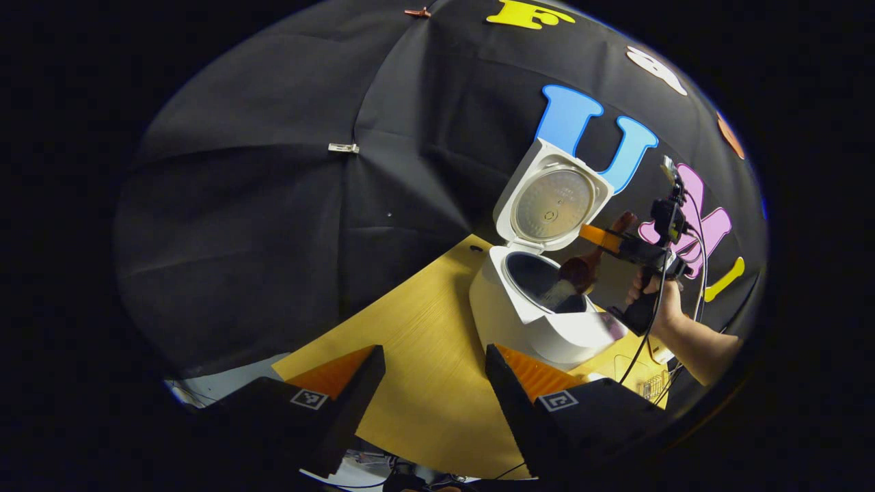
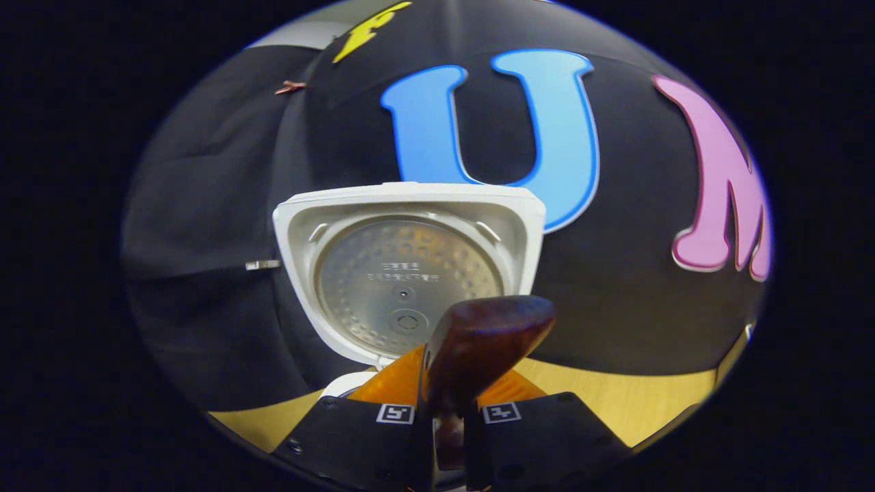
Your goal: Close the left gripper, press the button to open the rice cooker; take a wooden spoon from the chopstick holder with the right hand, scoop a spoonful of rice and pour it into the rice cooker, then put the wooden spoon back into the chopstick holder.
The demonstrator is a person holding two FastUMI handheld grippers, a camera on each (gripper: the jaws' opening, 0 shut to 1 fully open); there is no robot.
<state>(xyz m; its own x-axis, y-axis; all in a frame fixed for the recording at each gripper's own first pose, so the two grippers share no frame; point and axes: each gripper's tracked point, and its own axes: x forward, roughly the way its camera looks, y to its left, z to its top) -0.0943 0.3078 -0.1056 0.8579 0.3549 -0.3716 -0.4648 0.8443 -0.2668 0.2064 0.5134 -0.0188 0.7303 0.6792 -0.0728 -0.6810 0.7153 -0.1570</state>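
In the left gripper view the white rice cooker [image 1: 540,321] stands on the wooden table [image 1: 424,342] with its lid [image 1: 554,201] raised. My left gripper [image 1: 434,350] hovers open in front of it, nothing between its fingers. Farther off, a hand holds my right gripper [image 1: 595,238] shut on the wooden spoon [image 1: 581,270], whose bowl tilts over the inner pot [image 1: 536,277]; a pale blur of rice [image 1: 557,294] falls from it. In the right gripper view my right gripper [image 2: 448,386] clamps the spoon's dark handle [image 2: 478,342], with the open lid [image 2: 403,273] straight ahead.
The person's forearm [image 1: 697,342] and a dangling cable [image 1: 649,328] sit to the right of the cooker. A yellowish object [image 1: 639,365] lies low on the right behind the cooker. The table's near-left edge [image 1: 287,365] drops off. Black cloth walls close behind.
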